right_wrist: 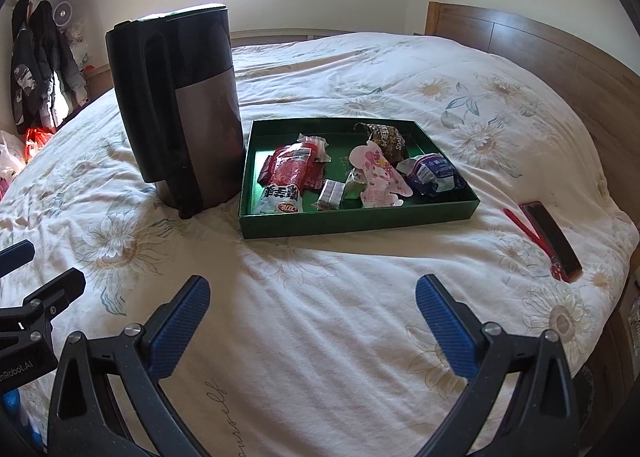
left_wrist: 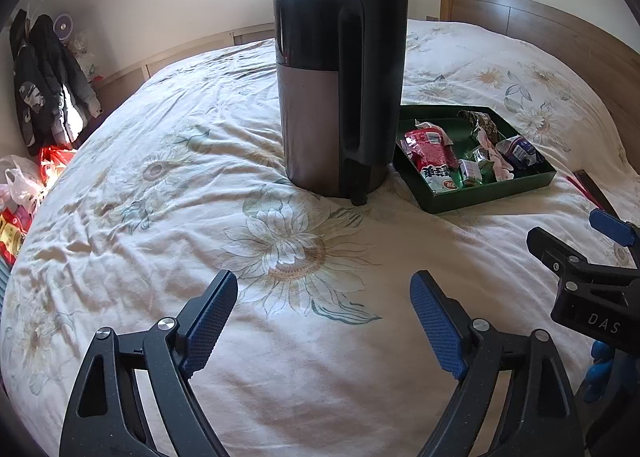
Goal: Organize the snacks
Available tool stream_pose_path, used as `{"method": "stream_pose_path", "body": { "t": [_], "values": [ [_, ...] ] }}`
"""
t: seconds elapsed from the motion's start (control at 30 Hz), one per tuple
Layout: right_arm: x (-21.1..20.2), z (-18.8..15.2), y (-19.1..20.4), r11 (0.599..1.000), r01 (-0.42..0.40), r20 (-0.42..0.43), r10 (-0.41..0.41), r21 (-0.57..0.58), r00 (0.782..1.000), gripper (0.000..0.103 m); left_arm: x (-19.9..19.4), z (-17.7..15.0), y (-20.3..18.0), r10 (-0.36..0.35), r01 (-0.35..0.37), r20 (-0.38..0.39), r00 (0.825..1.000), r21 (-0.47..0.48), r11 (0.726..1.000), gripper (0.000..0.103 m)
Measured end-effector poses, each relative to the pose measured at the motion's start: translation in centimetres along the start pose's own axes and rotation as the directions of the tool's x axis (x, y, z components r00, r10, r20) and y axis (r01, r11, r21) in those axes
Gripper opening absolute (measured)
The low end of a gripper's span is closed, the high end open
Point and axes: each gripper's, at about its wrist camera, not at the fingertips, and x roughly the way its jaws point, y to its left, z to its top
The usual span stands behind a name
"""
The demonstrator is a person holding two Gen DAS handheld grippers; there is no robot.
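Observation:
A green tray (right_wrist: 360,223) (left_wrist: 484,199) lies on the flowered bedspread and holds several snacks: a red packet (right_wrist: 290,169) (left_wrist: 430,149), a pink wrapper (right_wrist: 378,171), a dark blue pack (right_wrist: 434,173) (left_wrist: 520,151), a brown patterned packet (right_wrist: 386,135) and a small wrapped cube (right_wrist: 332,193). My left gripper (left_wrist: 324,297) hovers open over the bedspread, well short of the tray, with nothing between its blue pads. My right gripper (right_wrist: 314,299) is likewise open and empty, in front of the tray. Part of the right gripper (left_wrist: 592,253) shows at the right edge of the left wrist view.
A tall dark kettle (left_wrist: 340,93) (right_wrist: 180,109) stands upright just left of the tray. A phone in a red case (right_wrist: 552,239) lies near the bed's right edge. A wooden headboard (right_wrist: 540,45) is at the back right; jackets (left_wrist: 40,85) and bags sit to the left.

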Motion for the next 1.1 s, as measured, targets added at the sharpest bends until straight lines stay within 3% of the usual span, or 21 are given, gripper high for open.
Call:
{"method": "stream_pose_path", "body": {
  "t": [0.23,0.4,1.1],
  "values": [
    [0.01,0.07,-0.17,1.0,0.0,0.0,0.0,-0.001,1.0,0.103,-0.19,0.18,-0.2,0.0,0.0,0.005,1.0,0.001,1.0,0.09],
    [-0.02,0.04,-0.05,1.0,0.0,0.0,0.0,0.0,1.0,0.103,-0.17,0.2,-0.28,0.002,-0.002,0.003,1.0,0.002,1.0,0.098],
    [0.0,0.38,-0.85,1.0,0.003,-0.002,-0.003,0.003,1.0,0.103,-0.37,0.38,-0.47,0.007,-0.007,0.011,1.0,0.019,1.0,0.099]
  ]
}}
